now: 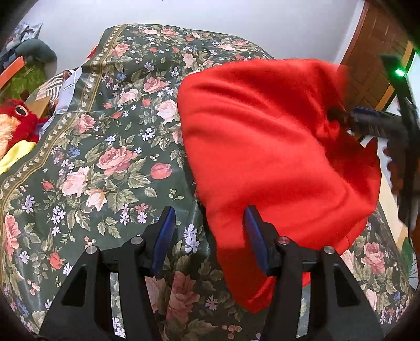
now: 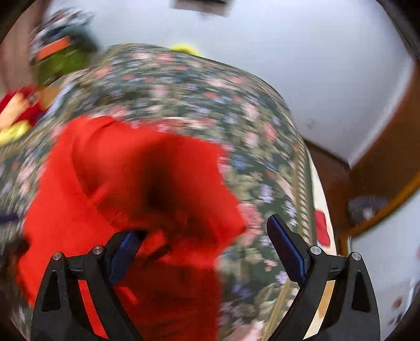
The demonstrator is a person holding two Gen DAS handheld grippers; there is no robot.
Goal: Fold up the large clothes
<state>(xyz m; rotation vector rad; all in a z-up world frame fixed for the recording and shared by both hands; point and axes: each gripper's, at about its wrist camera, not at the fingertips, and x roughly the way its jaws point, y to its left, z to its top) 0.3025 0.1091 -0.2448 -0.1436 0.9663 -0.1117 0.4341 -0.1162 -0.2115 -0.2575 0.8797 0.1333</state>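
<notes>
One red garment (image 1: 275, 157) lies bunched on the right side of the flowered bedcover (image 1: 105, 157), part of it lifted. The left gripper (image 1: 210, 230) stands released at the garment's near edge, its right finger against the cloth. The right gripper (image 2: 204, 236), in a blurred view, is spread wide, red cloth at its left finger. A red plush toy (image 1: 18, 120) sits far left.

Left wrist view: looks forward and down along its hand-held gripper (image 1: 210, 236), close above the floral-covered bed (image 1: 105, 157). Right wrist view: same close, downward aim from the opposite side, motion-blurred. Both share the bed, the red garment (image 1: 275, 157) and the white wall (image 1: 210, 15).
</notes>
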